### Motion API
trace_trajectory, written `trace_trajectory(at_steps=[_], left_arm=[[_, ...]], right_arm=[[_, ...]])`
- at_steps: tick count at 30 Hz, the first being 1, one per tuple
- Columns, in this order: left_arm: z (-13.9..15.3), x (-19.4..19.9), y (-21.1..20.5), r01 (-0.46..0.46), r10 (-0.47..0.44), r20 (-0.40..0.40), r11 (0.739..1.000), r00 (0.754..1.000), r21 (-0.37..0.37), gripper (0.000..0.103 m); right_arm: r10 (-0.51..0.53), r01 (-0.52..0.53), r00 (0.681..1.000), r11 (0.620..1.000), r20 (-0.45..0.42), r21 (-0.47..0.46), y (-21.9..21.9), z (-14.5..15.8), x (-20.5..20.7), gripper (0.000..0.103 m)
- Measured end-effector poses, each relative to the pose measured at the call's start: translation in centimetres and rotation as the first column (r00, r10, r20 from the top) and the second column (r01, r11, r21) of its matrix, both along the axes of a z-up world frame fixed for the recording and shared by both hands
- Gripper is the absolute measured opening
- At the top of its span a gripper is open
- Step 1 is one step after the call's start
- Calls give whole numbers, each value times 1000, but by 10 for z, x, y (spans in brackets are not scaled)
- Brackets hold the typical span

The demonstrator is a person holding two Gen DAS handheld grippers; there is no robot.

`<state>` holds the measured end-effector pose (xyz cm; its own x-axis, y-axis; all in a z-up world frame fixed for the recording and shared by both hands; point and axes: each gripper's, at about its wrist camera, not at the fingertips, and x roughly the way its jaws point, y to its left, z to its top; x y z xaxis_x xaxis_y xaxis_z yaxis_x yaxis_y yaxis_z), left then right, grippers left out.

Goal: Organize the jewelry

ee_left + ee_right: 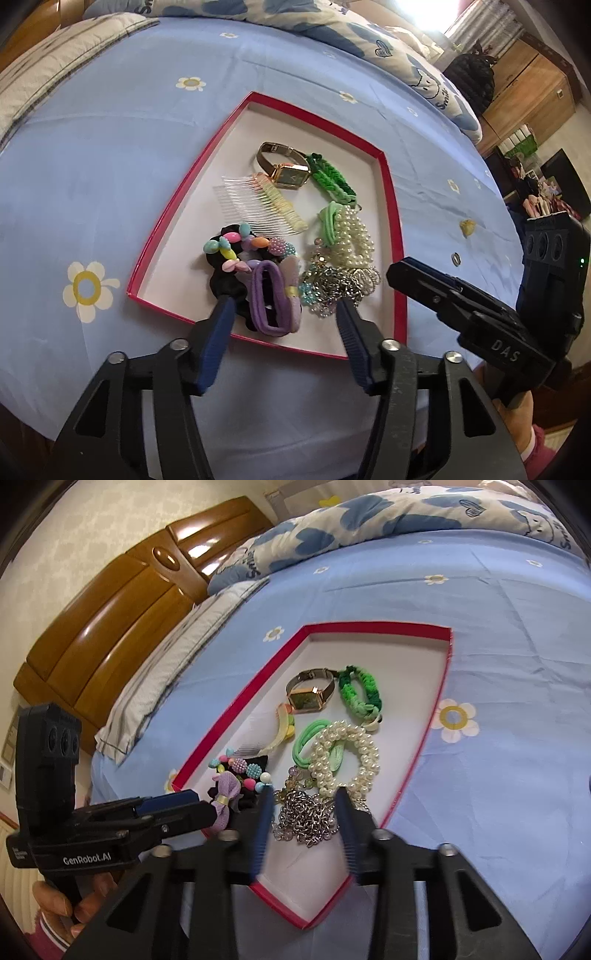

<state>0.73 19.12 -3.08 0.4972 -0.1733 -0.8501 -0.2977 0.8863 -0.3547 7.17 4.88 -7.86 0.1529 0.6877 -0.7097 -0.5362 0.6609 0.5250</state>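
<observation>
A red-rimmed white tray [391,206] lies on the blue bed sheet and holds jewelry: a gold watch [286,168], a green braided bracelet [330,179], a clear comb [255,201], a pearl bracelet [351,236], a silver chain [345,282], a purple hair tie [275,299] and a black beaded scrunchie [236,251]. My left gripper [284,304] is open, its fingers straddling the purple hair tie at the tray's near edge. My right gripper [304,794] is open, its fingers either side of the silver chain [308,818], with the pearl bracelet [347,755] just beyond.
A folded grey blanket [55,66] and a blue-patterned quilt [332,22] lie at the bed's far side. A wooden headboard [122,598] stands behind. Two small items [467,227] lie on the sheet right of the tray. Wooden furniture [532,88] stands far right.
</observation>
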Motion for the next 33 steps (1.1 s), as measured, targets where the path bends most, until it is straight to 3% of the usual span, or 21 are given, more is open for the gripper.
trace_trajectory(at_steps=[3, 7, 18, 23, 28, 33], left_arm=[[3, -4, 0, -9, 9, 5, 1000, 1000, -3, 64], [9, -16, 1, -49, 49, 38, 999, 998, -10, 81], [19, -42, 1, -108, 110, 76, 994, 991, -26, 87], [18, -57, -3, -131, 132, 76, 991, 988, -23, 92], [20, -70, -11, -153, 148, 76, 986, 986, 60, 92], [56, -79, -21, -155, 128, 139, 967, 982, 202, 92]], right_arm=[[-20, 20, 1000, 1000, -4, 15, -8, 4, 0, 47], [-58, 59, 998, 997, -11, 49, -21, 8, -1, 74], [-117, 122, 992, 983, -46, 136, -47, 13, -17, 89], [-132, 140, 989, 977, -60, 163, -58, 13, -30, 91], [-148, 150, 989, 979, -25, 135, -65, 16, -42, 92], [-111, 101, 990, 989, 91, 109, -69, 44, -50, 92]])
